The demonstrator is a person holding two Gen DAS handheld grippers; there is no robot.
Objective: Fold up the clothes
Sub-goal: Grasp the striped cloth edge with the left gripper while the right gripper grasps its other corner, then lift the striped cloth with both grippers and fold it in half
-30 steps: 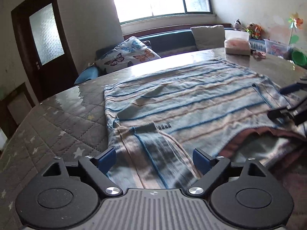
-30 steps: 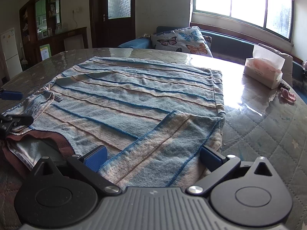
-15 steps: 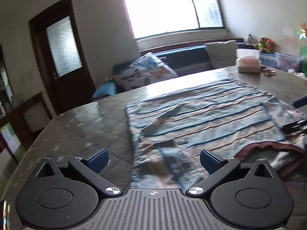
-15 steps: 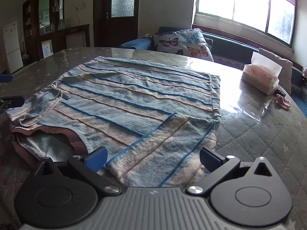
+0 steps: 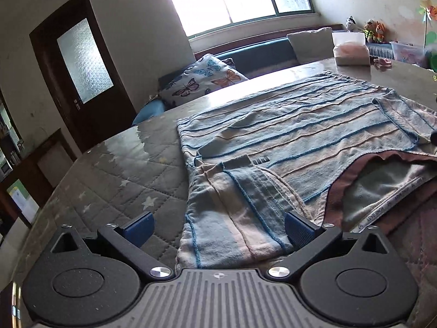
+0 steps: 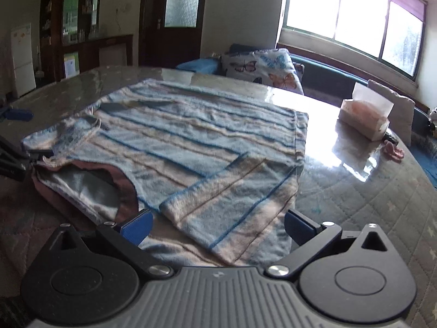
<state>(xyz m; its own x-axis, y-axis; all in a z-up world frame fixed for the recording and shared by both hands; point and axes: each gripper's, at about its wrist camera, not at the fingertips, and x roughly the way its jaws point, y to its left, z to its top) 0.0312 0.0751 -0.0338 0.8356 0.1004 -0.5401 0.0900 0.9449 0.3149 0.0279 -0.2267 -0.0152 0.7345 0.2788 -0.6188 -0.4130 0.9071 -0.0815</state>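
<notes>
On quilted table [image 5: 114, 175]: striped blue-and-pink shirt [image 5: 300, 125] spread flat, both sleeves folded inward. Left gripper [image 5: 218, 227] spread wide, pads either side of near left sleeve [image 5: 232, 205], gripping nothing. Right gripper [image 6: 217, 225] likewise spread, straddling right sleeve [image 6: 235, 196], nothing pinched. Left view only: inner neck tape with printed lettering, too small to read; small dark tag on chest, unreadable; plush toys [image 5: 366, 27] on far ledge. Right view only: white fridge [image 6: 23, 60] and shelves far left. Both views: tissue box [image 6: 366, 117], butterfly pillow [image 5: 202, 79], glazed door [image 5: 82, 76].
</notes>
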